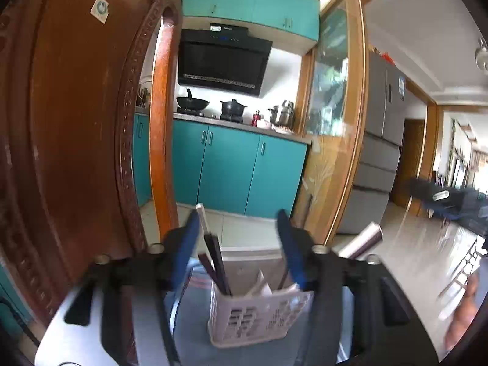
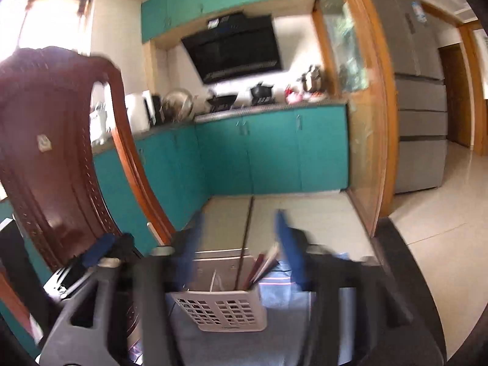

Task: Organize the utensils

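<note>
One white slotted plastic basket (image 1: 259,317) at lower centre holds dark flat chopsticks (image 1: 215,262); left gripper (image 1: 241,244) and right gripper (image 2: 239,241) both released.

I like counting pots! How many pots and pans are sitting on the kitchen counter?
3. A black wok on the left burner, a black lidded pot on the right burner, and a shiny steel pot farther right. More may hide behind the chair.
</note>
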`<state>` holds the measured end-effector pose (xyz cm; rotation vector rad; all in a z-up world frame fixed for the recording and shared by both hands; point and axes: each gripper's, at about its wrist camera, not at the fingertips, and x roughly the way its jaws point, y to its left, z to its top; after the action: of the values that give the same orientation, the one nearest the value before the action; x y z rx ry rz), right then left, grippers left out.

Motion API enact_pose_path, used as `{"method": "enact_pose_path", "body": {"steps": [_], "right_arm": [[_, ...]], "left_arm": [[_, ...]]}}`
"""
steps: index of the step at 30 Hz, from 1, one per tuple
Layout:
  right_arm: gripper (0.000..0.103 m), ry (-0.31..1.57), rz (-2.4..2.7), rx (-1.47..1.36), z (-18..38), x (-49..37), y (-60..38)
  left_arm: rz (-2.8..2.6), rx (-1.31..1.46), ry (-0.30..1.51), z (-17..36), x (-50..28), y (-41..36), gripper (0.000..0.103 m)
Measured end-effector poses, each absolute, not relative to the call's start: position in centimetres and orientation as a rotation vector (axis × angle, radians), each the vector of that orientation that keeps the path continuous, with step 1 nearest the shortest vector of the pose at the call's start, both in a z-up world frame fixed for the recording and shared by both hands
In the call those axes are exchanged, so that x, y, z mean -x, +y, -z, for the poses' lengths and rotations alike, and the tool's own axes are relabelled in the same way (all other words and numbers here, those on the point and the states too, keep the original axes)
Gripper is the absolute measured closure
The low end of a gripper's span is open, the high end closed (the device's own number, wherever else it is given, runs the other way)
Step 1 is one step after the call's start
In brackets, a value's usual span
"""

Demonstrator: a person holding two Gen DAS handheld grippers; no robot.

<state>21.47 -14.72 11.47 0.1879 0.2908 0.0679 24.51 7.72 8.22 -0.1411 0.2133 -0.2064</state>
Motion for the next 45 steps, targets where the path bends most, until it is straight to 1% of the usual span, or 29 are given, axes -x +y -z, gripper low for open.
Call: {"method": "enact_pose_path", "body": {"steps": [1,2,3,4,6,8,10,16,21,23,30,45], "right_arm": [[0.024,0.266,-0.04,-0.191,-11.4,-19.6,-15.2],[0.022,0.256,-0.021,-0.186,-11.1,-18.0,-15.6],[0.018,0.255,-0.005,-0.178,-10.7,-16.8,-15.9],[0.012,0.261,0.021,-0.166,-10.2,-15.6,-16.2],[0.007,0.285,0.059,-0.148,-8.6,-13.1,-16.7],[0.005,0.319,0.089,-0.14,-7.0,-11.1,-17.2],[0.004,0.351,0.1,-0.128,-5.8,-9.7,-17.3],[0.004,0.436,0.104,-0.054,-4.1,-7.3,-15.6],[0.003,0.417,0.095,-0.008,-4.3,-5.2,-13.9],[0.003,0.414,0.1,0.007,-4.3,-4.6,-13.5],[0.003,0.406,0.098,0.002,-4.5,-3.5,-13.4],[0.003,0.406,0.094,0.008,-4.4,-3.4,-12.9]], "left_arm": [[0.213,0.131,0.217,-8.1,-23.9,7.6,0.039],[0.217,0.111,0.222,-7.9,-23.0,7.4,0.032],[0.215,0.091,0.23,-7.6,-22.0,7.2,0.028],[0.216,0.078,0.239,-7.3,-21.2,7.1,0.021],[0.212,0.044,0.269,-6.8,-18.8,6.7,0.016],[0.198,0.011,0.283,-6.6,-16.6,6.2,0.007],[0.184,-0.019,0.268,-6.7,-13.8,5.8,0.004],[0.194,-0.017,0.279,-7.0,-8.8,5.5,0.004],[0.168,-0.035,0.288,-7.1,-6.3,5.5,0.004],[0.131,-0.033,0.263,-7.0,-5.2,5.7,0.003],[0.132,0.001,0.273,-7.3,-4.6,6.7,0.003],[0.129,-0.012,0.295,-6.6,-5.2,6.2,0.003]]}}
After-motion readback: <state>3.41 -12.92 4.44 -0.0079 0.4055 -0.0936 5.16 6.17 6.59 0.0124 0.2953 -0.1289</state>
